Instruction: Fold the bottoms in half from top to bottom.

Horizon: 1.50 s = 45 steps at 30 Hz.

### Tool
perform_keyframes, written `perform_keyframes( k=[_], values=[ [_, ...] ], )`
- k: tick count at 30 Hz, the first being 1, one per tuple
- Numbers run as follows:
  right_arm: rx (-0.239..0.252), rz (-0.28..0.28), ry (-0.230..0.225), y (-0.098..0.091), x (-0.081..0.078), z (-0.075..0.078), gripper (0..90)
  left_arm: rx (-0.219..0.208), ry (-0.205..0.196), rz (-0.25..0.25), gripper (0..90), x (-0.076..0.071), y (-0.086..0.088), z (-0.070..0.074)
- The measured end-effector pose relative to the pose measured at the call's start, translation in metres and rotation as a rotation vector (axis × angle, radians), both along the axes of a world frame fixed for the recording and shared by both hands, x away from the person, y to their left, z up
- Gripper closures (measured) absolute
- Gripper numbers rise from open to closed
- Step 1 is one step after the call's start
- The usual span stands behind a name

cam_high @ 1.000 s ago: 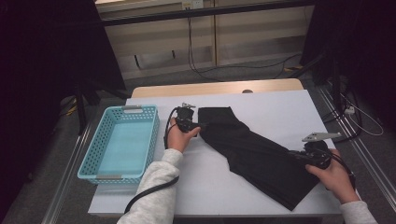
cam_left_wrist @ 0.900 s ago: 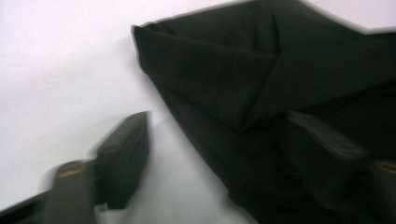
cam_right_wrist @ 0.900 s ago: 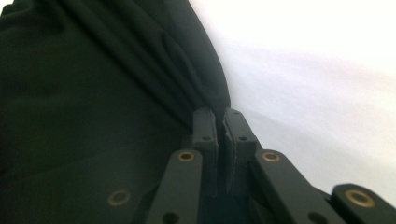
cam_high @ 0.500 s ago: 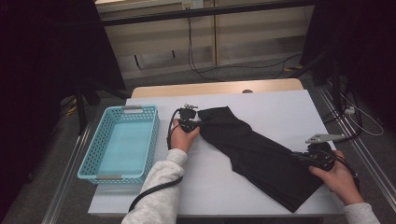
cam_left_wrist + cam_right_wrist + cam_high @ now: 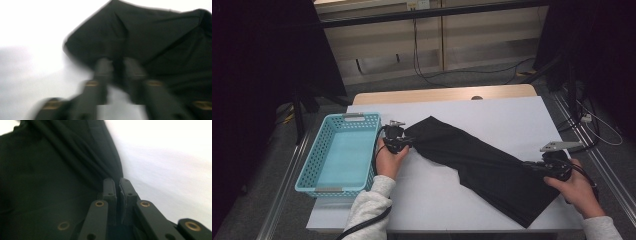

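Observation:
A black cloth point(image 5: 482, 165) lies stretched slantwise across the white table point(image 5: 437, 200), from the middle left to the near right. My left gripper point(image 5: 408, 142) is at the cloth's left end. In the left gripper view, which is blurred, its jaws point(image 5: 118, 66) have closed and just opened a little again, with a fold of the cloth point(image 5: 150, 37) still pinched between them. My right gripper point(image 5: 532, 167) is at the right edge of the cloth. In the right gripper view it point(image 5: 117, 185) stands shut on a bunched edge of the cloth point(image 5: 37, 170).
A light blue plastic basket point(image 5: 312, 160) stands at the table's left edge, just left of my left hand. Bare white table lies behind the cloth and in front of it. Cables run over the floor beyond the table.
My left gripper has closed on the cloth's left end and moved left toward the basket, drawing that end with it. The cloth now lies longer and tauter. The right hand has kept still.

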State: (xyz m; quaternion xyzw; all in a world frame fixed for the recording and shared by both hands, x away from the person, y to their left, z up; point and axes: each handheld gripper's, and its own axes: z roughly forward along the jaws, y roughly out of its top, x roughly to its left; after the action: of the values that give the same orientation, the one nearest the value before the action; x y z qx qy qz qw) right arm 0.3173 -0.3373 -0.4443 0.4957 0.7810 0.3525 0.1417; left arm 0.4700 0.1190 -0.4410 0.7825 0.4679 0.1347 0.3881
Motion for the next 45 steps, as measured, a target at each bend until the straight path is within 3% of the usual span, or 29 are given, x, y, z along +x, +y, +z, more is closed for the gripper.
perform_keyframes(
  k=[3, 4, 5, 7, 8, 11, 12, 13, 15, 16, 19, 20, 23, 27, 28, 29, 31, 35, 38, 39, 40, 41, 42, 43, 44, 45],
  values=[
    [-0.009, -0.023, 0.003, -0.005, 0.0, -0.001, 85.0, -0.005, -0.024, -0.021, 50.9, 0.003, -0.001, 0.001],
    [-0.003, -0.028, 0.005, -0.007, 0.001, -0.003, 84.7, 0.012, -0.063, -0.04, 43.7, 0.007, -0.002, 0.001],
    [-0.003, -0.028, 0.005, -0.007, 0.001, -0.003, 84.7, 0.012, -0.063, -0.04, 41.5, 0.007, -0.002, 0.001],
    [-0.012, -0.025, 0.003, -0.006, 0.001, -0.004, 83.7, -0.006, -0.072, -0.063, 39.8, 0.01, -0.003, 0.002],
    [-0.015, -0.023, 0.004, -0.004, 0.001, -0.004, 74.8, -0.009, -0.083, -0.077, 39.0, 0.011, -0.005, 0.003],
    [-0.026, -0.025, -0.015, -0.001, 0.001, -0.003, 70.9, -0.021, -0.084, -0.114, 37.7, 0.017, -0.009, 0.001],
    [-0.02, -0.025, -0.03, 0.0, 0.001, -0.003, 59.8, -0.016, -0.082, -0.118, 37.6, 0.019, -0.011, 0.0],
    [-0.025, -0.029, -0.039, 0.0, 0.001, -0.002, 58.2, -0.019, -0.063, -0.148, 37.6, 0.024, -0.015, -0.003],
    [-0.028, -0.028, -0.036, 0.001, 0.001, -0.002, 57.5, -0.015, -0.067, -0.153, 36.0, 0.026, -0.018, -0.004],
    [-0.025, -0.042, -0.042, 0.002, 0.001, -0.002, 52.9, 0.002, -0.062, -0.188, 36.2, 0.027, -0.023, -0.005],
    [-0.025, -0.028, -0.047, 0.002, 0.0, -0.002, 52.4, 0.029, -0.066, -0.206, 41.3, 0.025, -0.025, -0.006],
    [-0.019, -0.028, -0.053, 0.003, 0.0, -0.002, 51.2, 0.017, -0.016, -0.229, 46.2, 0.022, -0.027, -0.012],
    [-0.018, -0.024, -0.055, 0.005, -0.001, -0.001, 50.1, 0.05, -0.025, -0.254, 48.6, 0.019, -0.031, -0.015],
    [-0.024, -0.029, -0.06, 0.006, 0.0, -0.001, 49.1, 0.07, -0.004, -0.269, 68.9, 0.021, -0.035, -0.012],
    [-0.026, -0.032, -0.061, 0.006, 0.0, -0.001, 49.0, 0.081, 0.0, -0.276, 68.9, 0.022, -0.036, -0.011],
    [-0.025, -0.031, -0.064, 0.006, 0.0, -0.001, 49.0, 0.081, 0.022, -0.273, 78.9, 0.024, -0.036, -0.009],
    [-0.025, -0.04, -0.067, 0.005, -0.001, 0.0, 48.9, 0.064, 0.036, -0.273, 87.2, 0.028, -0.035, -0.005],
    [-0.02, -0.05, -0.073, 0.003, -0.001, 0.0, 48.2, 0.058, 0.025, -0.251, 88.3, 0.037, -0.032, 0.005],
    [-0.012, -0.049, -0.081, 0.003, 0.0, 0.001, 48.2, 0.045, 0.001, -0.224, 88.0, 0.054, -0.027, 0.021],
    [-0.011, -0.047, -0.079, 0.003, 0.0, 0.001, 48.2, 0.045, 0.001, -0.224, 86.8, 0.054, -0.027, 0.021],
    [-0.012, -0.048, -0.078, 0.003, 0.0, 0.001, 48.1, 0.064, -0.054, -0.207, 81.4, 0.061, -0.025, 0.027],
    [-0.013, -0.049, -0.077, 0.003, 0.0, 0.0, 47.6, 0.064, -0.054, -0.207, 78.6, 0.061, -0.025, 0.027],
    [-0.012, -0.048, -0.076, 0.003, 0.0, 0.0, 47.4, 0.085, -0.063, -0.157, 71.5, 0.067, -0.022, 0.027],
    [-0.012, -0.048, -0.076, 0.003, 0.0, 0.0, 47.4, 0.085, -0.063, -0.157, 60.2, 0.067, -0.022, 0.027],
    [-0.014, -0.052, -0.078, 0.002, 0.0, -0.001, 46.4, 0.08, -0.058, -0.111, 48.8, 0.069, -0.018, 0.025],
    [-0.014, -0.052, -0.078, 0.002, 0.0, -0.001, 46.4, 0.08, -0.058, -0.111, 50.0, 0.069, -0.018, 0.025]
  ],
)
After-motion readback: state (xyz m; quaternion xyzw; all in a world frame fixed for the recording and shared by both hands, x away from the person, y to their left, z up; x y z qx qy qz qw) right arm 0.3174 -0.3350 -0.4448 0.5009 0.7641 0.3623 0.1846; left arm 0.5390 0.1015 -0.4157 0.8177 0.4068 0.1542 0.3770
